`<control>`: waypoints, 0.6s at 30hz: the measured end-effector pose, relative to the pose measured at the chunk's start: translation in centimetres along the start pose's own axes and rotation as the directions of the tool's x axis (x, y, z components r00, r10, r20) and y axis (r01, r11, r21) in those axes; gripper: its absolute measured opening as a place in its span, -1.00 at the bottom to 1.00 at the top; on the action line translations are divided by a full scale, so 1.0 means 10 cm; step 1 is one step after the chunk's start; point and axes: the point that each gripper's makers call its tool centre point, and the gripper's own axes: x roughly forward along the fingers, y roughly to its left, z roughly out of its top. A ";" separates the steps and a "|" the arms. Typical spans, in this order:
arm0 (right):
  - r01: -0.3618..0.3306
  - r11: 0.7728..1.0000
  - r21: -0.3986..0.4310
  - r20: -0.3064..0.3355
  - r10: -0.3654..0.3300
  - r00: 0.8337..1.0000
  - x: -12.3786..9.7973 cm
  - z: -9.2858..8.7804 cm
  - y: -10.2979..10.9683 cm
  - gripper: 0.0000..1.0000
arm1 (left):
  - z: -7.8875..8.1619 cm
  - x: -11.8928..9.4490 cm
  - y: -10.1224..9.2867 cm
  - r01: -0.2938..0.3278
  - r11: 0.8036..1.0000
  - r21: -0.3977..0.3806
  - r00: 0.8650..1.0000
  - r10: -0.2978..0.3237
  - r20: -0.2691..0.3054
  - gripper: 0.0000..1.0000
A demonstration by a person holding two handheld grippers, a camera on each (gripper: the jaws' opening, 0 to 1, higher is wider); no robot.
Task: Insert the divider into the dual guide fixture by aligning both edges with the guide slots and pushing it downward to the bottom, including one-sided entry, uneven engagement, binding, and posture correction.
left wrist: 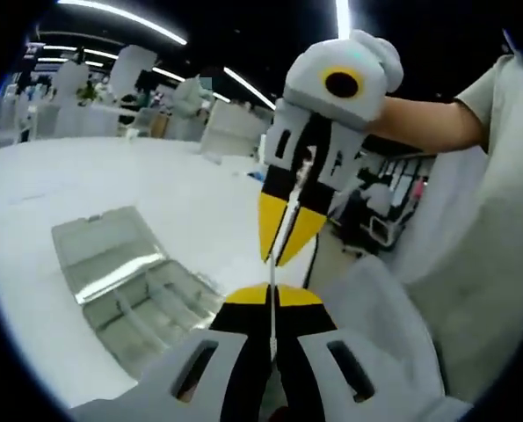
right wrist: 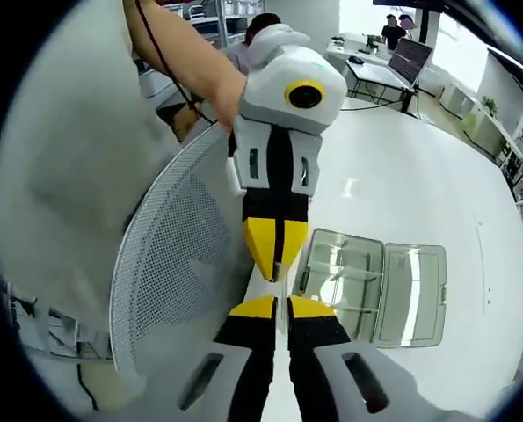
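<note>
A thin clear divider (left wrist: 276, 272) shows edge-on as a pale line, held in the air between the two grippers. My left gripper (left wrist: 272, 297) is shut on its near end. My right gripper (left wrist: 281, 251) comes down from above, tip to tip, and is shut on the far end. In the right gripper view my right gripper (right wrist: 279, 308) meets the left gripper (right wrist: 276, 268) the same way, and the divider is hardly visible. The clear plastic guide fixture (left wrist: 125, 281) lies open on the white table, below and left of the grippers, apart from them; it also shows as the fixture (right wrist: 375, 286).
The white table (left wrist: 85, 176) spreads wide around the fixture. A grey mesh chair back (right wrist: 173, 264) stands close beside the grippers. A person's light shirt (left wrist: 498, 220) and forearm (left wrist: 419, 123) are near. Desks with monitors (right wrist: 406, 61) stand far off.
</note>
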 end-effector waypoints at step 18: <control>-0.075 0.994 0.077 -0.026 0.077 0.997 0.07 0.01 0.07 -1.00 | -0.08 -0.01 -0.01 0.010 0.998 0.055 1.000 -0.009 -0.011 -1.00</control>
